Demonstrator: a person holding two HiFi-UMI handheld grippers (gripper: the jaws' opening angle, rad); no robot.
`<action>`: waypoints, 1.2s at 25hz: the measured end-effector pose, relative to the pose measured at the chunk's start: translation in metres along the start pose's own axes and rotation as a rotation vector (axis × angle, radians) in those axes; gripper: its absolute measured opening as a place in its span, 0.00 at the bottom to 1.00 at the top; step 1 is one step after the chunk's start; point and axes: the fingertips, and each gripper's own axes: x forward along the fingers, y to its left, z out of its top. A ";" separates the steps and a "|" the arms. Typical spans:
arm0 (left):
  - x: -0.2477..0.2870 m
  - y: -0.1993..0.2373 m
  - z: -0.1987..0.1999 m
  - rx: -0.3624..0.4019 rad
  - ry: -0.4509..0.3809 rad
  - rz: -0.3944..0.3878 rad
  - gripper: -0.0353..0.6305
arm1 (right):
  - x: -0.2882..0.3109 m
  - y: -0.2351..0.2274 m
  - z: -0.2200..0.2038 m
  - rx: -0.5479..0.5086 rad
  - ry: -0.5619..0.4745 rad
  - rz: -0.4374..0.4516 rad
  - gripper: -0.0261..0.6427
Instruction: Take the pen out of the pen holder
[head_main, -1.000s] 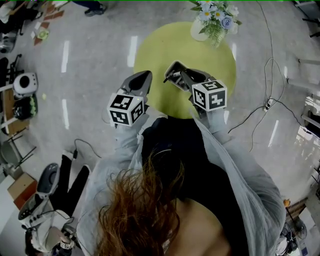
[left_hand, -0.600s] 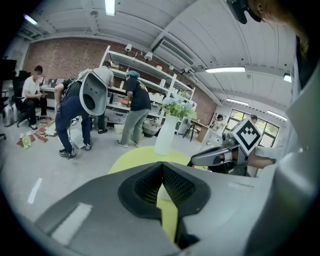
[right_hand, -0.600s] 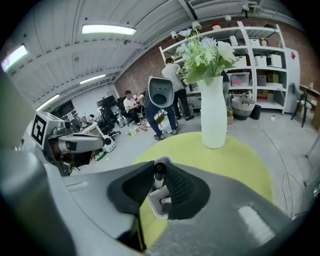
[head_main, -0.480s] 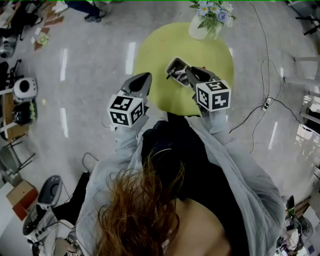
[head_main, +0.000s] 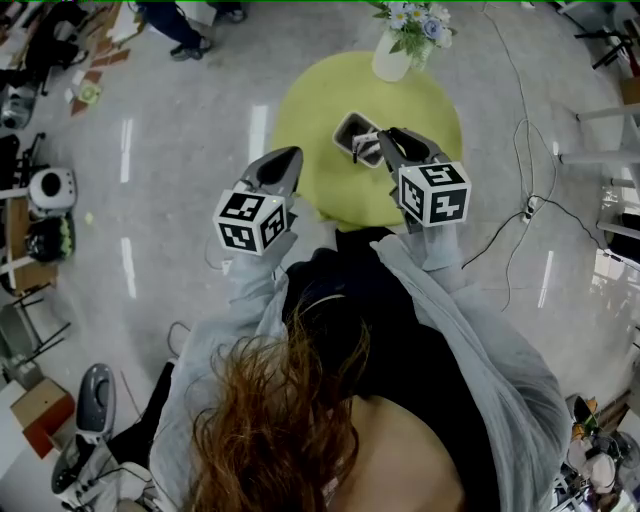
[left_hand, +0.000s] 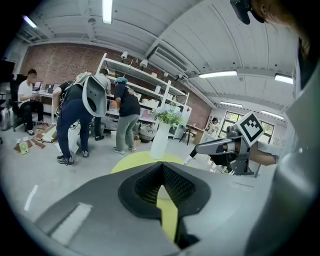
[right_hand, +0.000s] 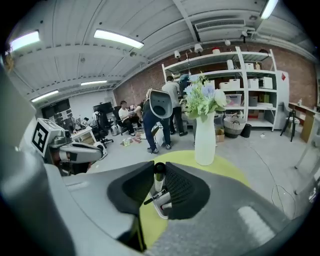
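Observation:
A white pen holder (head_main: 351, 133) stands on the round yellow table (head_main: 320, 95). My right gripper (head_main: 384, 141) hovers just right of it, shut on a pale pen with a black cap (right_hand: 159, 176) that stands upright between the pads. In the right gripper view the right gripper (right_hand: 159, 168) is above the pen holder (right_hand: 161, 209), where another dark pen (right_hand: 152, 197) lies. My left gripper (head_main: 281, 164) hangs over the table's left edge, jaws together and holding nothing. In the left gripper view the left gripper (left_hand: 162, 167) points at the table, with the right gripper (left_hand: 206, 147) off to the right.
A white vase of flowers (head_main: 394, 55) stands at the table's far edge. Cables (head_main: 520, 215) trail over the floor on the right. Several people (right_hand: 160, 117) stand by shelves beyond the table, and equipment (head_main: 45, 190) lines the left side.
My right gripper has risen and shifted right of the pen holder with the pen still in its jaws. The left gripper has drifted only slightly.

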 end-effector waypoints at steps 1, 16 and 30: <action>-0.003 -0.002 0.001 0.005 -0.006 -0.004 0.08 | -0.005 0.002 0.003 -0.005 -0.014 -0.007 0.15; -0.044 -0.029 0.008 0.087 -0.066 -0.089 0.08 | -0.098 0.017 0.021 -0.036 -0.219 -0.207 0.15; -0.072 -0.058 -0.007 0.145 -0.082 -0.189 0.08 | -0.202 0.017 -0.030 -0.041 -0.285 -0.498 0.15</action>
